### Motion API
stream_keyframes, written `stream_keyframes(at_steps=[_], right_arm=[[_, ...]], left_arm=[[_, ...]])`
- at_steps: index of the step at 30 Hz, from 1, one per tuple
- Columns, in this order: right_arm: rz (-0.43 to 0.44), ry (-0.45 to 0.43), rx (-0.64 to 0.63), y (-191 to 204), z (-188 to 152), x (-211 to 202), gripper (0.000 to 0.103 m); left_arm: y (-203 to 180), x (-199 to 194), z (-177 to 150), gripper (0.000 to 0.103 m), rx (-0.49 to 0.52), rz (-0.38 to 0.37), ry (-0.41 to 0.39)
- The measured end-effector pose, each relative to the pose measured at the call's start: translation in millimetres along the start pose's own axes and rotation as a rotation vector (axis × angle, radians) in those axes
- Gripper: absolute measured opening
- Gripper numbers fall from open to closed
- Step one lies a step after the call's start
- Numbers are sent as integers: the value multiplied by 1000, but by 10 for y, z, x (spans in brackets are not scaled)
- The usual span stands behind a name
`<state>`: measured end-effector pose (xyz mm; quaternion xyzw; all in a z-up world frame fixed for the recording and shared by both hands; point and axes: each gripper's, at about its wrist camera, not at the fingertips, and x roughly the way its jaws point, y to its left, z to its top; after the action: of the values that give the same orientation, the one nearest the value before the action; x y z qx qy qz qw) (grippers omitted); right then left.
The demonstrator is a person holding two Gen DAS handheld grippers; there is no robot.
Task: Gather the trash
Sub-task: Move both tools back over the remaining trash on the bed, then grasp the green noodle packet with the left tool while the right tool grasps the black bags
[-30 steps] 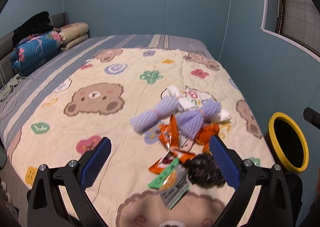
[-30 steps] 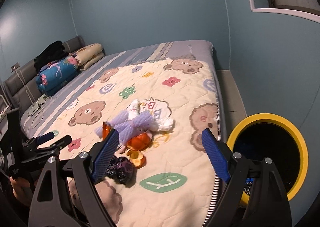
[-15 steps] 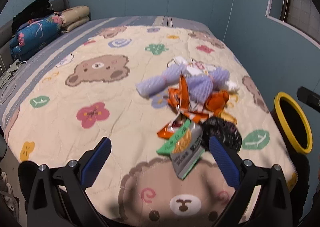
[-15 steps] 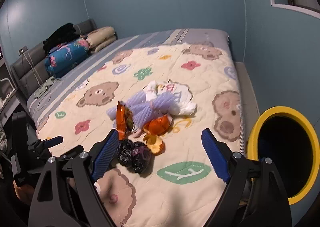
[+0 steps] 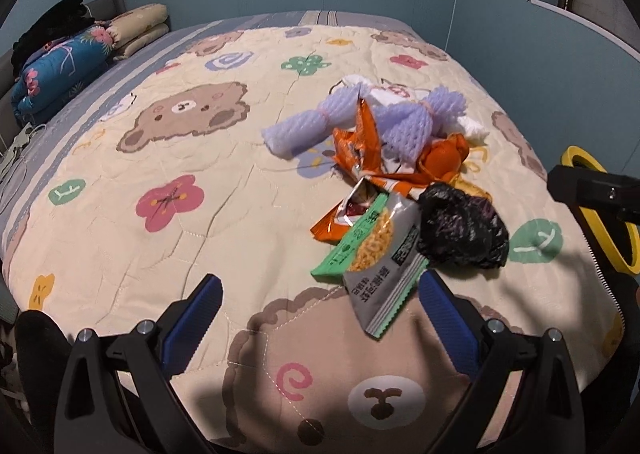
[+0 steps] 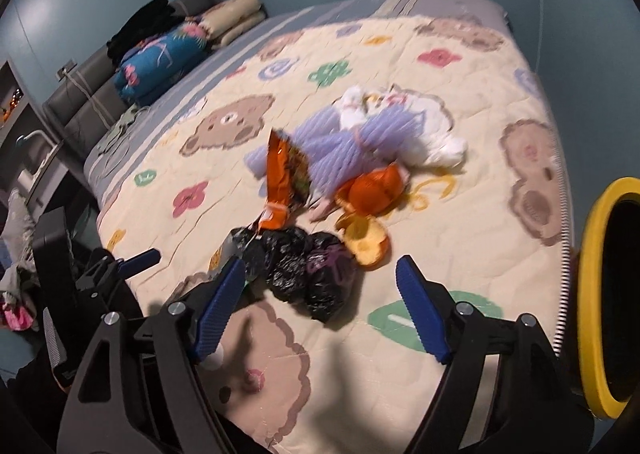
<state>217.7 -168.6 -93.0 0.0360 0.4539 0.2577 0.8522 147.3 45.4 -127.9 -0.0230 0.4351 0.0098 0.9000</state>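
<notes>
The right tool (image 6: 320,304) hangs over the near end of the bed with its blue pads wide apart and closing; nothing is gripped. A crumpled black plastic bag (image 6: 304,270) lies on the quilt (image 6: 460,238) between and just beyond the pads, with no pad pressing on it. The left tool (image 5: 320,324) is also spread wide and holds nothing; its pads frame bare quilt over a printed bear face, and the lower corner of a grey-and-green snack packet (image 5: 380,258) reaches in near its right pad.

Beyond the packet, the rest of the trash sits in one loose heap: orange wrappers (image 5: 364,142), a crumpled orange bag (image 6: 374,190), a yellow-orange scrap (image 6: 366,240), lilac foam netting (image 5: 352,122) and white tissue (image 6: 440,142) behind it.

Off the bed's right edge stands a bin with a yellow rim (image 6: 592,294); its inside is dark and what it holds cannot be made out. Folded bedding (image 5: 60,66) is stacked at the headboard.
</notes>
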Motion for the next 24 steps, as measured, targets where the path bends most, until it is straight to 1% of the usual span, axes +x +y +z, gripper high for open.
stream_keyframes(at_steps=[4, 9, 13, 15, 18, 19, 21, 23, 24], right_arm=[[40, 64, -1, 14, 22, 196, 72], [62, 125, 16, -10, 28, 385, 68], [56, 164, 23, -19, 29, 522, 66], [59, 182, 30, -31, 34, 596, 65], [62, 203, 41, -49, 36, 693, 60], [63, 210, 42, -47, 40, 723, 57], [67, 222, 44, -47, 49, 783, 56], [65, 229, 42, -48, 53, 825, 52], [64, 234, 37, -42, 54, 848, 52]], left_arm=[[-1, 85, -18, 95, 7, 6, 21], [18, 158, -9, 95, -10, 9, 31], [12, 245, 0, 95, -21, 13, 54], [-10, 270, 14, 95, -17, 13, 53], [-53, 294, 22, 94, 3, 33, 49], [-61, 307, 23, 92, 6, 40, 51], [-76, 331, 11, 85, 10, 39, 58], [-86, 348, 3, 76, 14, 31, 66], [-83, 355, 2, 70, 9, 17, 72]])
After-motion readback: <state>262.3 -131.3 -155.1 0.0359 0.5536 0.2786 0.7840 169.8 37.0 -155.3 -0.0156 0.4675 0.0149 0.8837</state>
